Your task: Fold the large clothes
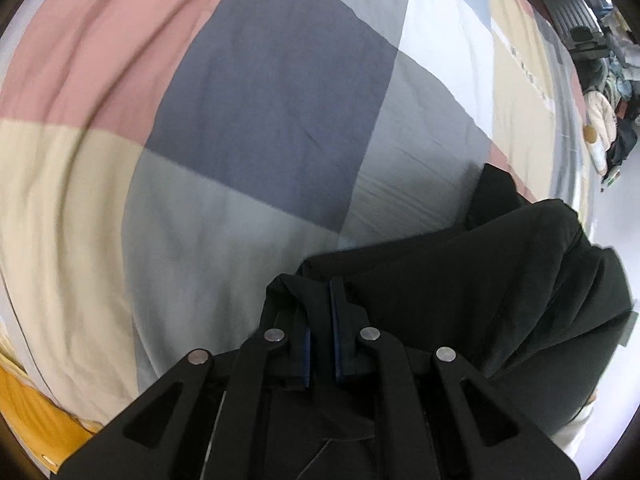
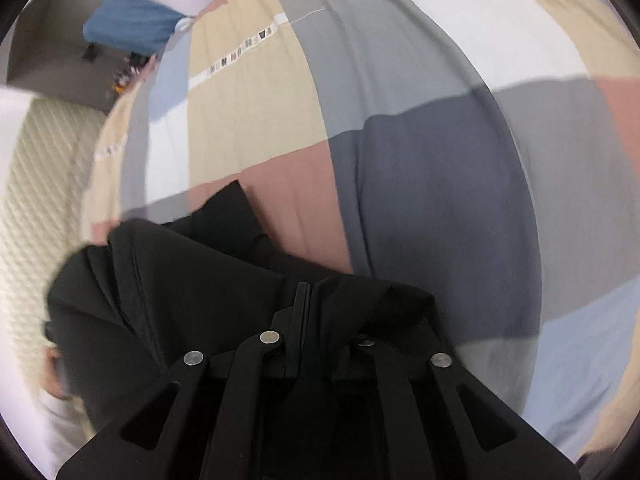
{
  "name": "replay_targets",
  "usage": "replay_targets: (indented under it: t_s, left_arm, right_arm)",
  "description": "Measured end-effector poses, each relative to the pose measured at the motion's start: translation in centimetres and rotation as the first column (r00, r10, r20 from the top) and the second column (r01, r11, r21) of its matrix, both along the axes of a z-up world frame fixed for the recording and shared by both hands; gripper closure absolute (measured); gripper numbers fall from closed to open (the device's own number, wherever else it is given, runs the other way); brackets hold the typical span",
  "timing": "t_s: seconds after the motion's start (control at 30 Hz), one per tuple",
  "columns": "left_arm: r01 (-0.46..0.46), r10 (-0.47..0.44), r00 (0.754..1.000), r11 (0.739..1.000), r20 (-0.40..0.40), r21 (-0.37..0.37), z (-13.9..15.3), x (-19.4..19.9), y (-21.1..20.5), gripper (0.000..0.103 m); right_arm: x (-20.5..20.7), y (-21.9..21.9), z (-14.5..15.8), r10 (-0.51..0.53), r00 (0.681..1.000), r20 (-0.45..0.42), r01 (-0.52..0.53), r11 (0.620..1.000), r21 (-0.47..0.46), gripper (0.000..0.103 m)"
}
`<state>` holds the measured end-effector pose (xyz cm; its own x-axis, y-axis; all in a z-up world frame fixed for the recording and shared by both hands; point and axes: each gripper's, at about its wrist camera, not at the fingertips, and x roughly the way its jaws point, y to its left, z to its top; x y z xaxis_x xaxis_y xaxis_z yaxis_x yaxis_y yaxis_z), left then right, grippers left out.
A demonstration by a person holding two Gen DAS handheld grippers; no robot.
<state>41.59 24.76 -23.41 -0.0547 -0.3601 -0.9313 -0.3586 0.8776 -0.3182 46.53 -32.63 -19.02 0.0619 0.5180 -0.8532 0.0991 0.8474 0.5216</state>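
Observation:
A large black garment (image 1: 500, 280) hangs above a bed, held up by both grippers. In the left wrist view my left gripper (image 1: 320, 292) is shut on a bunched edge of the garment, which spreads to the right and drapes below. In the right wrist view my right gripper (image 2: 310, 296) is shut on another edge of the black garment (image 2: 160, 280), which spreads to the left; folds of cloth cover its right finger. The rest of the garment below both grippers is hidden.
A patchwork bedcover (image 1: 260, 100) in pink, cream, grey, dark blue and white fills both views (image 2: 440, 180). A cluttered room corner (image 1: 600, 80) lies at the far right. A quilted cream mattress side (image 2: 36, 200) and blue pillow (image 2: 132, 28) lie left.

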Motion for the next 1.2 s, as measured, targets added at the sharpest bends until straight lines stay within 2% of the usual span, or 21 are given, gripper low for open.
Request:
replay_targets:
  t_s: [0.1, 0.13, 0.17, 0.2, 0.23, 0.27, 0.3, 0.37, 0.47, 0.53, 0.63, 0.7, 0.73, 0.83, 0.9, 1.03, 1.1, 1.2]
  left_arm:
    - [-0.02, 0.02, 0.999, 1.0, 0.027, -0.024, 2.3, -1.7, 0.6, 0.091]
    - [-0.029, 0.031, 0.999, 0.999, 0.035, -0.036, 3.4, -2.5, 0.8, 0.085]
    - [-0.039, 0.041, 0.998, 0.998, 0.047, -0.048, 4.2, -2.9, 0.9, 0.074]
    - [-0.052, 0.056, 0.996, 0.997, 0.069, -0.06, 5.3, -3.7, 1.0, 0.063]
    - [-0.06, 0.065, 0.994, 0.997, 0.092, -0.049, 6.4, -4.2, 0.8, 0.038]
    - [-0.061, 0.064, 0.992, 0.998, 0.112, -0.03, 7.4, -4.8, 0.7, 0.025]
    - [-0.058, 0.059, 0.989, 0.998, 0.133, -0.016, 8.4, -5.3, 0.7, 0.024]
    - [-0.045, 0.044, 0.978, 0.999, 0.205, -0.004, 11.2, -6.4, 0.6, 0.024]
    - [-0.007, -0.022, 0.944, 0.996, 0.329, 0.087, 15.2, -7.6, -1.8, 0.024]
    - [0.009, -0.072, 0.907, 0.988, 0.414, 0.152, 17.3, -8.0, -3.7, 0.024]
    - [0.022, -0.141, 0.83, 0.975, 0.54, 0.221, 19.2, -8.3, -8.0, 0.024]
    - [0.042, -0.188, 0.778, 0.968, 0.599, 0.249, 19.0, -8.4, -10.9, 0.024]
    - [0.043, -0.209, 0.751, 0.962, 0.627, 0.27, 18.7, -8.5, -12.4, 0.024]
    - [0.051, -0.251, 0.703, 0.951, 0.665, 0.306, 16.8, -8.3, -15.7, 0.024]
    - [0.061, -0.269, 0.703, 0.945, 0.658, 0.321, 15.1, -7.9, -17.0, 0.024]
    - [0.08, -0.292, 0.736, 0.933, 0.61, 0.35, 11.4, -7.0, -18.9, 0.024]
    - [0.074, -0.302, 0.742, 0.925, 0.598, 0.374, 10.3, -7.2, -19.1, 0.024]
    - [0.063, -0.271, 0.757, 0.936, 0.594, 0.347, 8.9, -6.9, -18.6, 0.024]
  right_arm:
    - [-1.5, -1.3, 2.3, -0.02, 1.0, 0.003, 0.02, 0.999, 0.05, 0.091]
    - [-1.8, -1.6, 2.8, -0.022, 1.0, 0.007, 0.022, 0.998, 0.063, 0.085]
    - [-2.4, -2.0, 3.8, -0.024, 1.0, 0.015, 0.022, 0.996, 0.084, 0.08]
    - [-3.1, -2.4, 4.7, -0.026, 0.999, 0.025, 0.023, 0.995, 0.101, 0.067]
    - [-3.5, -2.6, 5.5, -0.029, 0.999, 0.035, 0.025, 0.994, 0.107, 0.049]
    - [-4.2, -2.9, 6.7, -0.029, 0.998, 0.057, 0.023, 0.995, 0.099, 0.042]
    - [-4.9, -3.0, 8.0, -0.02, 0.996, 0.087, 0.013, 0.997, 0.074, 0.037]
    - [-5.5, -2.5, 10.4, -0.001, 0.989, 0.146, -0.004, 0.999, 0.037, 0.037]
    - [-6.8, -0.6, 14.5, 0.053, 0.955, 0.291, -0.037, 0.998, -0.059, 0.037]
    - [-7.8, 1.4, 16.4, 0.092, 0.921, 0.378, -0.054, 0.992, -0.11, 0.037]
    - [-9.5, 6.0, 17.5, 0.153, 0.867, 0.475, -0.108, 0.987, -0.121, 0.035]
    - [-10.7, 9.3, 17.0, 0.183, 0.83, 0.527, -0.128, 0.982, -0.139, 0.032]
    - [-11.0, 10.3, 16.4, 0.186, 0.823, 0.537, -0.13, 0.981, -0.142, 0.028]
    - [-11.6, 13.3, 13.9, 0.185, 0.813, 0.552, -0.129, 0.982, -0.138, 0.027]
    - [-11.7, 14.7, 11.8, 0.177, 0.817, 0.549, -0.116, 0.983, -0.144, 0.027]
    - [-11.4, 15.7, 9.1, 0.192, 0.813, 0.549, -0.085, 0.973, -0.214, 0.027]
    - [-11.1, 15.8, 7.6, 0.199, 0.816, 0.543, -0.085, 0.97, -0.228, 0.027]
    - [-10.4, 15.5, 6.3, 0.199, 0.818, 0.539, -0.084, 0.969, -0.23, 0.027]
